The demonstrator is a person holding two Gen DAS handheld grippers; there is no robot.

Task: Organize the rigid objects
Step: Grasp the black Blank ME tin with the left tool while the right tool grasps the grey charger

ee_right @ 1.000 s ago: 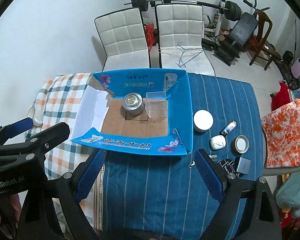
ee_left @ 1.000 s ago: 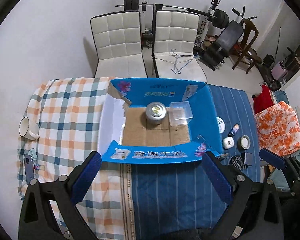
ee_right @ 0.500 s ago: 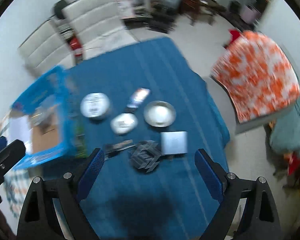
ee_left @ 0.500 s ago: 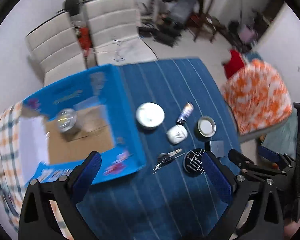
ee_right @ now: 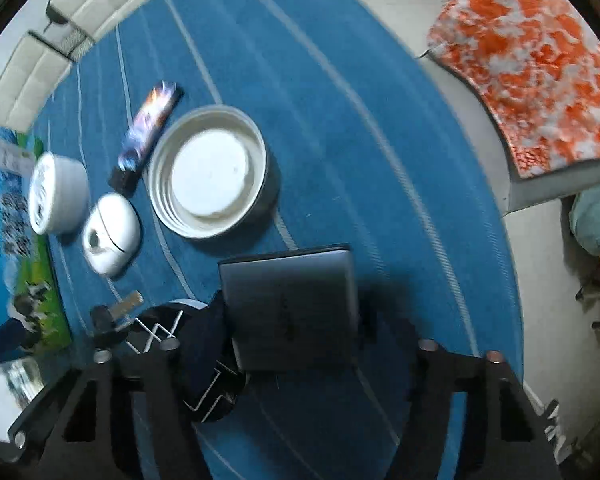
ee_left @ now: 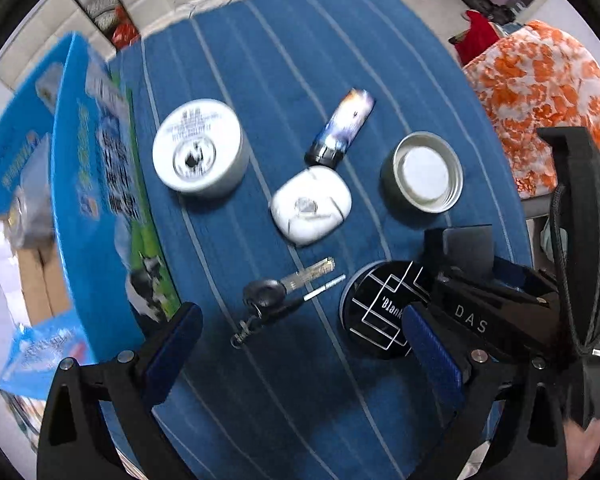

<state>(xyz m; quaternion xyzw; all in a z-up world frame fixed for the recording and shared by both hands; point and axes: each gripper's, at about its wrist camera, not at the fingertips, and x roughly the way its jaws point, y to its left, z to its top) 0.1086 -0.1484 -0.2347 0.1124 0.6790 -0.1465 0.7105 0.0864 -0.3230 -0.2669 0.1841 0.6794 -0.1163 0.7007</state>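
Loose items lie on the blue striped cloth: a white round tin (ee_left: 198, 148), a patterned lighter (ee_left: 340, 126), a white earbud case (ee_left: 310, 204), an upturned metal lid (ee_left: 422, 172), keys (ee_left: 284, 292) and a black round tin (ee_left: 380, 312). My left gripper (ee_left: 300, 352) is open just in front of the keys and the black tin. My right gripper (ee_right: 300, 360) is open and low, its fingers either side of a grey square box (ee_right: 290, 308) without touching it. The lid (ee_right: 212, 172) lies just beyond that box.
A blue carton (ee_left: 96, 184) stands along the left, holding a clear box and a tin, blurred. An orange floral cloth (ee_right: 532, 60) covers a seat past the table's right edge. White chairs (ee_right: 28, 76) stand behind the table.
Both grippers have swung right, away from the carton, and come down close to the loose items. The right gripper now straddles the grey box.
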